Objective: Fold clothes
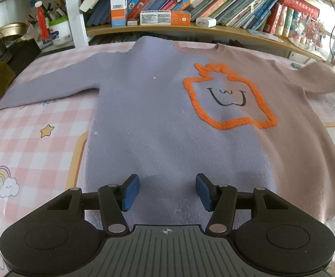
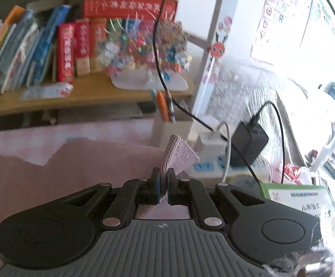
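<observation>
Each claw [image 1: 167, 191] [image 2: 164, 184] is black, with blue pads, silver rivets and a ribbed grey base.

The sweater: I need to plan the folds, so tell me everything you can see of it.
The sweater is a soft knit, lilac on one half and dusty pink on the other, with a fuzzy orange outline and a black smiling face on the chest. It lies flat, front up, on the checked cloth, lilac sleeve spread out. The right gripper is shut on the pink cuff; the left gripper hangs open over the hem.
</observation>
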The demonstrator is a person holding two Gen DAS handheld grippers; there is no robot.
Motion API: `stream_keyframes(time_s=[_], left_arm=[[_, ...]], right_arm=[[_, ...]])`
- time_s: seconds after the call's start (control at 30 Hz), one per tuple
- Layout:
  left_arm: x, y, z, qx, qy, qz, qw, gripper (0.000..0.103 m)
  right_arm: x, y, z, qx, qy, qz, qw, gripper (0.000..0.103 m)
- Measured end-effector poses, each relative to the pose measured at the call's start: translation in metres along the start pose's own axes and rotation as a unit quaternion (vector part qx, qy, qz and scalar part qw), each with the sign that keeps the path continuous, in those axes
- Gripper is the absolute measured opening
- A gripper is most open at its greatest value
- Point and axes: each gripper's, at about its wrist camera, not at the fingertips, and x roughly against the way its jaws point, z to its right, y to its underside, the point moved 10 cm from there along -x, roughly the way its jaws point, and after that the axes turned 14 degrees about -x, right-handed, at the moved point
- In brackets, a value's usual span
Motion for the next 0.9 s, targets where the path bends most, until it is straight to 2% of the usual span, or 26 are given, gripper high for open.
stream_keyframes(time_s=[0.03, 0.1, 0.17, 0.27, 0.33, 0.43, 0.57, 0.73, 0.9], left_arm=[[0.0, 0.0, 0.0, 0.0, 0.001, 0.0, 1.0, 0.055], [0.0, -0.001, -0.001, -0.002, 0.002, -0.001, 1.0, 0.055], [0.001, -0.002, -0.002, -0.002, 0.004, 0.001, 1.0, 0.055], [0.008, -0.007, -0.006, 0.0, 0.004, 0.016, 0.9999, 0.055], [0.013, -0.012, -0.01, 0.002, 0.002, 0.028, 0.9996, 0.055], [0.022, -0.018, -0.022, 0.004, -0.005, 0.045, 0.999, 0.055], [0.025, -0.019, -0.04, 0.004, -0.016, 0.05, 0.9986, 0.055], [0.029, -0.013, -0.059, 0.008, -0.021, 0.05, 0.9985, 0.055], [0.031, -0.003, -0.074, 0.014, -0.025, 0.048, 0.9984, 0.055]], right_arm=[[-0.002, 0.003, 0.001, 0.006, 0.005, -0.002, 1.0, 0.011], [-0.002, 0.003, 0.004, 0.007, 0.017, 0.005, 1.0, 0.042], [0.008, 0.001, 0.005, 0.001, 0.013, 0.021, 1.0, 0.049], [0.032, 0.006, -0.003, 0.009, -0.002, 0.037, 0.999, 0.052], [0.052, 0.022, -0.017, 0.01, -0.042, 0.028, 0.999, 0.055], [0.084, 0.065, -0.047, 0.009, -0.127, -0.022, 0.992, 0.055], [0.125, 0.128, -0.082, 0.02, -0.192, -0.089, 0.977, 0.055], [0.16, 0.184, -0.109, 0.03, -0.221, -0.137, 0.965, 0.054], [0.182, 0.213, -0.114, 0.019, -0.224, -0.169, 0.96, 0.053]])
